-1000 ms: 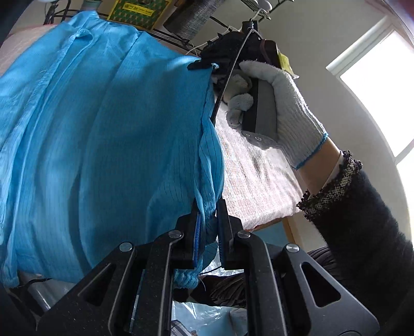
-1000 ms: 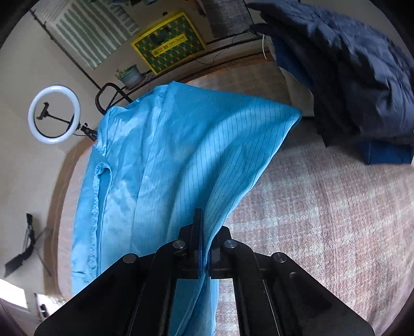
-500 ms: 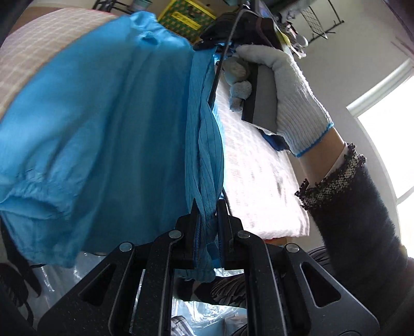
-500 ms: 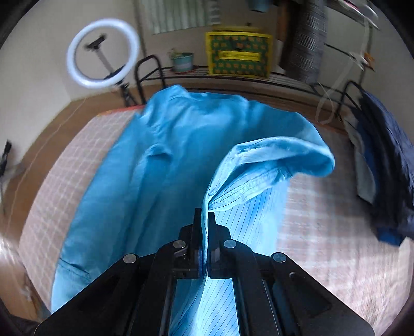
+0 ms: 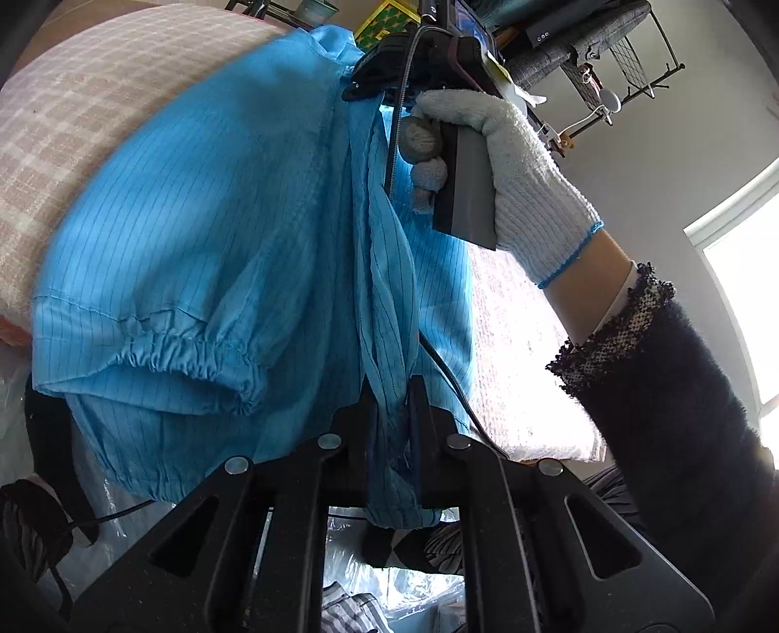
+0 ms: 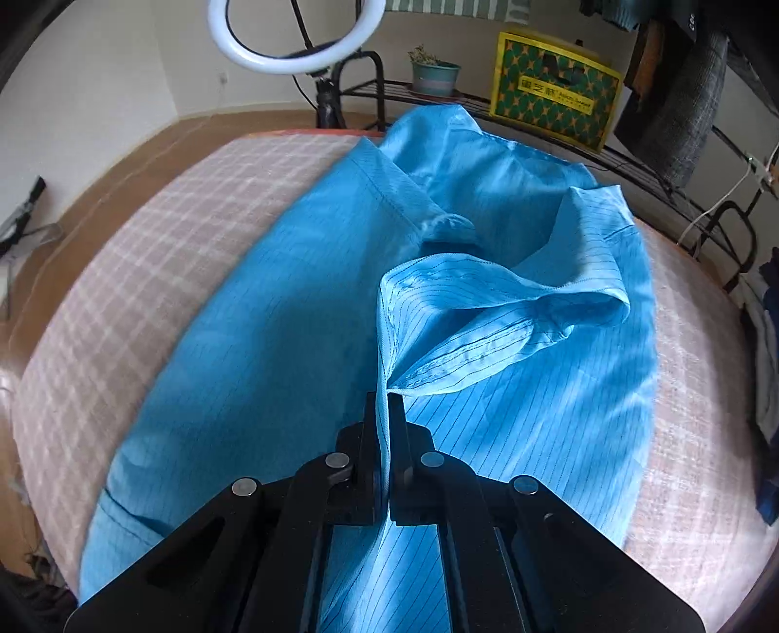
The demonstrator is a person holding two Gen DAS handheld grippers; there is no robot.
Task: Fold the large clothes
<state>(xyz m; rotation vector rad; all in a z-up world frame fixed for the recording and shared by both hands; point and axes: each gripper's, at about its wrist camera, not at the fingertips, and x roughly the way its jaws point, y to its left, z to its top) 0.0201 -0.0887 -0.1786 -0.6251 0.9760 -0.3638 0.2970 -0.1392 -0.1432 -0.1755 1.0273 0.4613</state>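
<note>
Left claw (image 5: 389,389) clamped on a bunched, twisted edge of the blue garment (image 5: 219,219), cloth hanging through below the pads. Right claw (image 6: 388,404) pinched tight on a thin fold of the same garment (image 6: 302,302), held by a white-gloved hand (image 5: 526,185). Garment lies spread over the checked bed (image 6: 146,233), elastic cuff (image 5: 190,348) at the near edge, one flap folded over the middle.

Bare checked bed cover (image 6: 160,272) lies open left of the blue garment (image 6: 272,341), with a narrower strip on its right; a ring light (image 6: 287,34), metal rack (image 6: 647,170) and yellow box (image 6: 555,97) crowd the far edge; dark clothes (image 6: 769,341) hem the right side.
</note>
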